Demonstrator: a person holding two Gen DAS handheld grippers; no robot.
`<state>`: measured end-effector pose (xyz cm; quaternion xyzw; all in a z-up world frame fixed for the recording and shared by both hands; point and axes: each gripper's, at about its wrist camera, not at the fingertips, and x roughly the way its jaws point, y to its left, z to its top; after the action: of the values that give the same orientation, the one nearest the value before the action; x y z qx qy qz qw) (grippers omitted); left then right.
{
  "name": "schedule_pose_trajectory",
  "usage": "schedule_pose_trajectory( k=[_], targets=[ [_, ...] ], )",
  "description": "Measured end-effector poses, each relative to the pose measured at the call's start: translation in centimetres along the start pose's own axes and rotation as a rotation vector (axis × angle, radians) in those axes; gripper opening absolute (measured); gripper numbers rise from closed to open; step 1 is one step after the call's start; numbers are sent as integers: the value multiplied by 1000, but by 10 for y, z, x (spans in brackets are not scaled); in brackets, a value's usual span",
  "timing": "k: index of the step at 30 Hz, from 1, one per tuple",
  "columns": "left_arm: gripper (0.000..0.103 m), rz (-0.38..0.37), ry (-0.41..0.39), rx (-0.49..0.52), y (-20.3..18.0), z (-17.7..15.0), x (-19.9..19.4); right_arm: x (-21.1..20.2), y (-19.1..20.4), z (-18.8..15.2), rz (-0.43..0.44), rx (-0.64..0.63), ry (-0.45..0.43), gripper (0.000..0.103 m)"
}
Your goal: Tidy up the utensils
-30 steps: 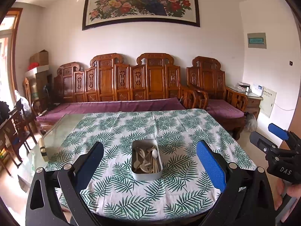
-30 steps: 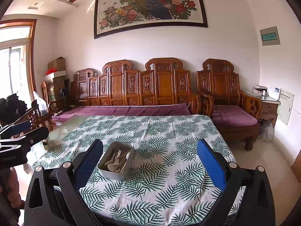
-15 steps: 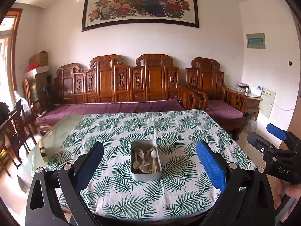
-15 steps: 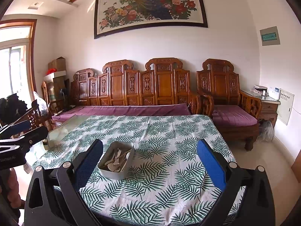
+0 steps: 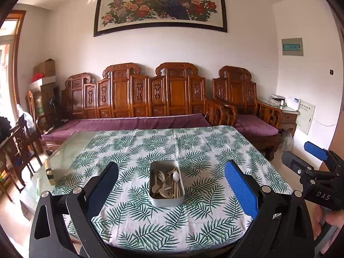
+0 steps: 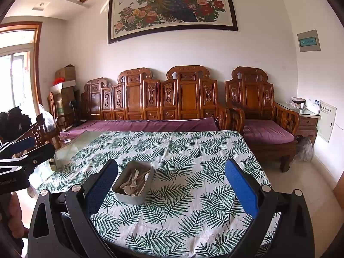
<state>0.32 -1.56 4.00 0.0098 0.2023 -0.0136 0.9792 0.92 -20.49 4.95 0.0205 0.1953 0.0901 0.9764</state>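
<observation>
While both pairs of tongs hang back from the near edge, almost nothing has shifted over the last second: in the left wrist view the shallow grey metal tray [image 5: 166, 182] sits a shade higher in the picture than it did, which reads as a slight tilt or drift of the left tongs [image 5: 171, 190] rather than any move of the tray, and in the right wrist view it lies just where it lay. The tray rests on the surface under a white cloth printed with green palm leaves [image 5: 193, 148], toward the near middle, and in it lies a loose heap of pale spoons and what look like wooden chopsticks [image 5: 167, 181], though the heap is too small and tangled to count or sort by eye. The left tongs are spread wide and hold nothing; the right tongs [image 6: 169, 190] are likewise spread wide and empty, well short of the tray. No utensil shows on the cloth outside the tray. For the task this settles little: utensils all gathered in one tray would fit a job whose sorting lies ahead as well as one where everything has been collected back into its container.
</observation>
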Motion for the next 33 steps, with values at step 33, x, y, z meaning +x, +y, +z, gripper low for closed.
schedule_pose_trajectory(
  k=[33],
  targets=[
    [95,9,-6,6,-2,-1,-1,2,1,-3,-1,4,6,100]
  ],
)
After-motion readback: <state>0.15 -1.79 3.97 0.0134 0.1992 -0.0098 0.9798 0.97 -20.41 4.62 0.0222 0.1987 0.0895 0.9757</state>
